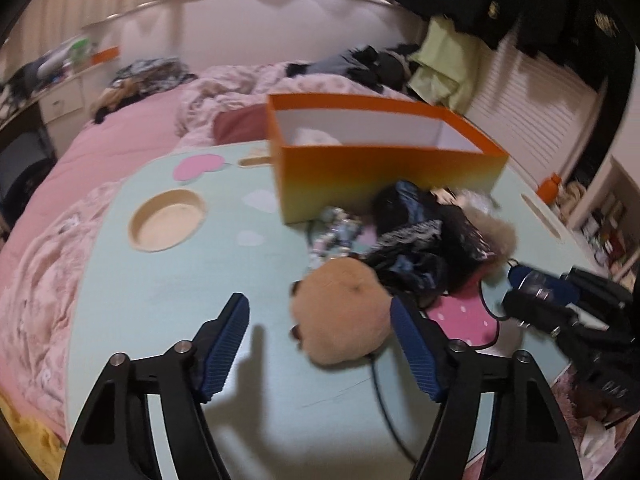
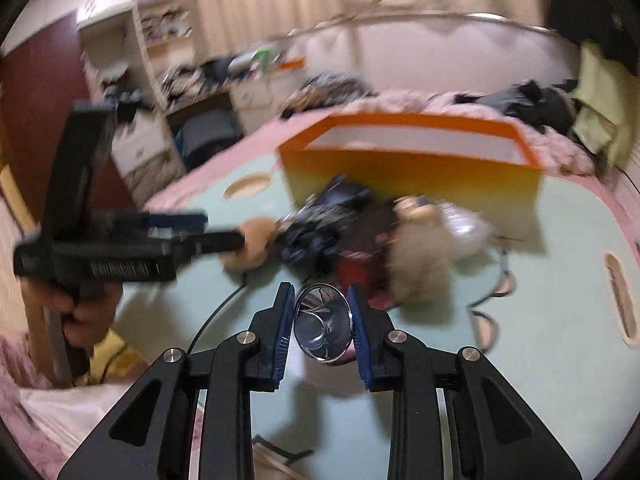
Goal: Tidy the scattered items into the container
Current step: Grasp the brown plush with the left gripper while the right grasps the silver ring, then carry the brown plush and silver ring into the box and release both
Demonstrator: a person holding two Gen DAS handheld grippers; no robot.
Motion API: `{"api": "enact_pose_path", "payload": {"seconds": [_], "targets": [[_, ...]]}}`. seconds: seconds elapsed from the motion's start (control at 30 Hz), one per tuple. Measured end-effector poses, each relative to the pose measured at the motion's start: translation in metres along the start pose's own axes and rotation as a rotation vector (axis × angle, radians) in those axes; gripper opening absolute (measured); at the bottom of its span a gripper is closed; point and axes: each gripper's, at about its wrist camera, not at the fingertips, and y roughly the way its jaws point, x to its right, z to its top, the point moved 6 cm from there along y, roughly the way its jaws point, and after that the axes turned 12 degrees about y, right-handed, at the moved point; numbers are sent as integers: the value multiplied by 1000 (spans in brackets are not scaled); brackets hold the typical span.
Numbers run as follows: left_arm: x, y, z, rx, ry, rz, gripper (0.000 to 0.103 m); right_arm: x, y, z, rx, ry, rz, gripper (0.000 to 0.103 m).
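Observation:
An orange box (image 1: pixel 384 168) with a white inside stands open at the far side of a pale green tray table (image 1: pixel 168 288); it also shows in the right wrist view (image 2: pixel 412 170). In front of it lies a heap: a tan plush ball (image 1: pixel 340 316), dark cloth (image 1: pixel 420 248) and a beige furry toy (image 2: pixel 420 256). My left gripper (image 1: pixel 320 312) is open, its jaws on either side of the tan ball (image 2: pixel 252 240). My right gripper (image 2: pixel 322 304) is shut on a shiny metal cup (image 2: pixel 324 324), held above the table.
The table sits on a bed with pink bedding (image 1: pixel 52 208). It has a round cup recess (image 1: pixel 168 220) at the left and a slot handle (image 2: pixel 620 300) at the right. A black cable (image 1: pixel 384 400) trails across the near table. Shelves and clutter line the walls.

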Motion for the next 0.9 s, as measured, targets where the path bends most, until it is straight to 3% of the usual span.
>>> {"api": "enact_pose_path", "payload": {"seconds": [0.1,0.17,0.33,0.6,0.77,0.9], "targets": [[9,11,-2,-36,19,-23,54,2,-3,5,12,27,14,29],[11,10,-4,-28,56,3,37,4,0,6,4,36,14,29],[8,-5,-8,4,58,-28,36,8,4,10,5,57,15,29],[-1,-33,14,66,70,1,36,15,0,19,22,69,1,29],[-3,-32,42,66,46,-41,36,25,-13,54,98,43,-95,29],[0,-28,84,86,55,-59,36,36,-17,93,133,58,-128,29]]}}
